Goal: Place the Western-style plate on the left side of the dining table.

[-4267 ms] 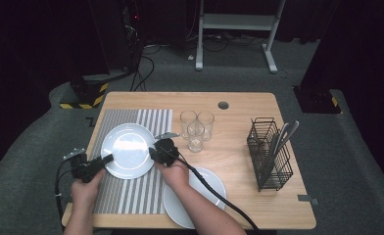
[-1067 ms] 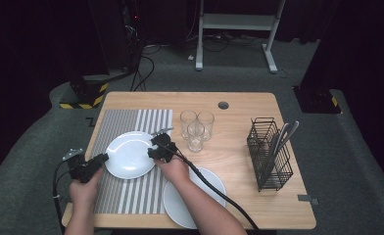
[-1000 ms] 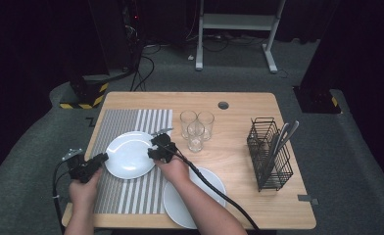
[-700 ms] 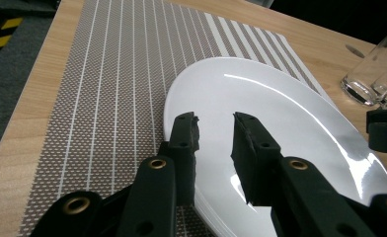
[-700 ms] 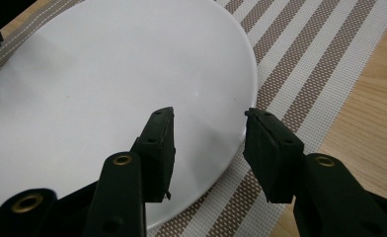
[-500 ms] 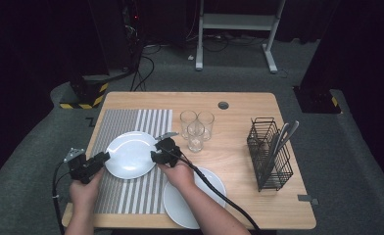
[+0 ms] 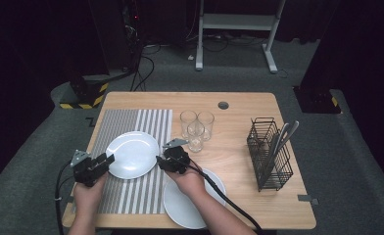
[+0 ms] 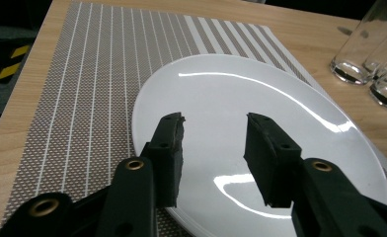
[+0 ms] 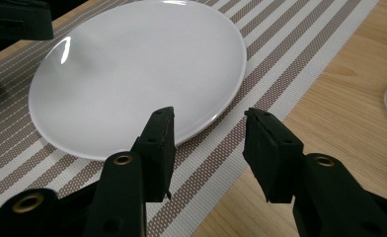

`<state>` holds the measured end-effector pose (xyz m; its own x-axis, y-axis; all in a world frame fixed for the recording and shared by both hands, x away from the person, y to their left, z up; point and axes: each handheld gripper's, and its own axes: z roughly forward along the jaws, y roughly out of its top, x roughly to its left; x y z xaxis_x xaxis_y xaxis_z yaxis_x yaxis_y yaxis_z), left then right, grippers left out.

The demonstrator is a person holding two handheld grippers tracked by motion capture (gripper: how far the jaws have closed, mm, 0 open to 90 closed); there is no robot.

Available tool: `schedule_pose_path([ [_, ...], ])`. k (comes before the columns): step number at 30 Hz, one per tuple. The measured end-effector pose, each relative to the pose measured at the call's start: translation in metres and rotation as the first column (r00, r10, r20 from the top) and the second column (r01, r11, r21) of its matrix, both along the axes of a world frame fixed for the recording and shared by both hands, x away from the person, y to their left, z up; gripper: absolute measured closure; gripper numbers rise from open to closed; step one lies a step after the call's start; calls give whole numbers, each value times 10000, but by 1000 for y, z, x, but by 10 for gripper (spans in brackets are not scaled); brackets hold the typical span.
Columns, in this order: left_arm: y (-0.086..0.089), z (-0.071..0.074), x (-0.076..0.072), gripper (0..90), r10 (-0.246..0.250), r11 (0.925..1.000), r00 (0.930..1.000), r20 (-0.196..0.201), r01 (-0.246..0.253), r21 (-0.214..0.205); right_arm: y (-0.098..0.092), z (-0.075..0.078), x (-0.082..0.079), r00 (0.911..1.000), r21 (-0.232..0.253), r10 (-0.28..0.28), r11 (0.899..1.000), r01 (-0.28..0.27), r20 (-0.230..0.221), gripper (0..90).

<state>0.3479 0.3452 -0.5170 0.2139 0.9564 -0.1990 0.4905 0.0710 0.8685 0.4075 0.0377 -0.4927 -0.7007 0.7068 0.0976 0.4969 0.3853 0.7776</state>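
High view: white plate (image 7: pixel 132 154) lies flat on striped placemat (image 7: pixel 131 127) between both tongs, left gripper (image 7: pixel 107 160) just opened, jaws spread empty over its near rim, right gripper (image 7: pixel 160 161) spread empty just off the opposite edge, left nearer

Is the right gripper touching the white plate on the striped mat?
Apart. In the right gripper view the right gripper has open jaws above the mat, with the white plate ahead of them, untouched.

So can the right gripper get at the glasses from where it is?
Probably yes. The right gripper sits open at the plate's right edge, and bare table lies between it and the glasses just beyond.
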Motion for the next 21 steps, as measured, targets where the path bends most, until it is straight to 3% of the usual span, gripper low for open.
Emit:
schedule_pose_path([
  [7,-18,4,-5,536,-134,9944,9996,267,106,1051,-19,5,-12,9990,165,162,9997,-169,420,545],
  [18,-37,6,-11,512,-588,9921,9979,285,553,1130,-54,7,-31,9929,317,293,9989,-331,1154,536],
  [21,-43,6,-12,508,-729,9910,9971,234,698,1143,-64,7,-34,9938,413,329,9984,-375,1061,554],
])
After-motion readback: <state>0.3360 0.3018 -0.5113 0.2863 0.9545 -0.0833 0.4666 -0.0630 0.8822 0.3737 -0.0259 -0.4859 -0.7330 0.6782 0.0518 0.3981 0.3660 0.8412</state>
